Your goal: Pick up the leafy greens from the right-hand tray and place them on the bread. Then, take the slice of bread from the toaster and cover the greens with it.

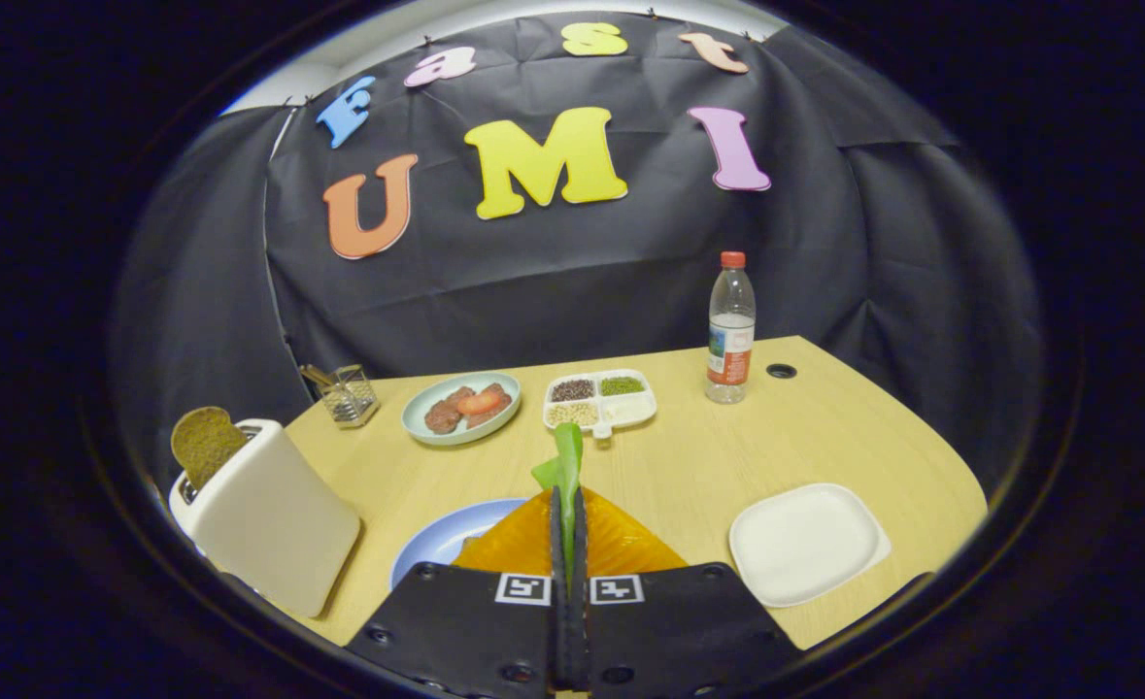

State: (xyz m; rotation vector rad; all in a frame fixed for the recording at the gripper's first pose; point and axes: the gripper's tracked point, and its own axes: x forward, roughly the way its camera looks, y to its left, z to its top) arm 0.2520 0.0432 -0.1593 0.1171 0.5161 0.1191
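My gripper (568,497) is shut on the leafy greens (562,461), a thin green leaf that sticks up beyond the fingertips. Under the fingers lies an orange-brown slice of bread (621,546) on a light blue plate (436,549). The gripper hovers right over that bread. To the left stands a white toaster (266,519) with a brown slice of bread (205,445) poking out of its slot. The white tray (805,544) to the right of the fingers is bare.
At the back of the wooden table (689,456) sit a pale green plate with meat and tomato (461,406), a white divided dish of grains (599,399), a water bottle (730,330) and a small clear holder (344,393). A round cable hole (781,370) lies near the bottle.
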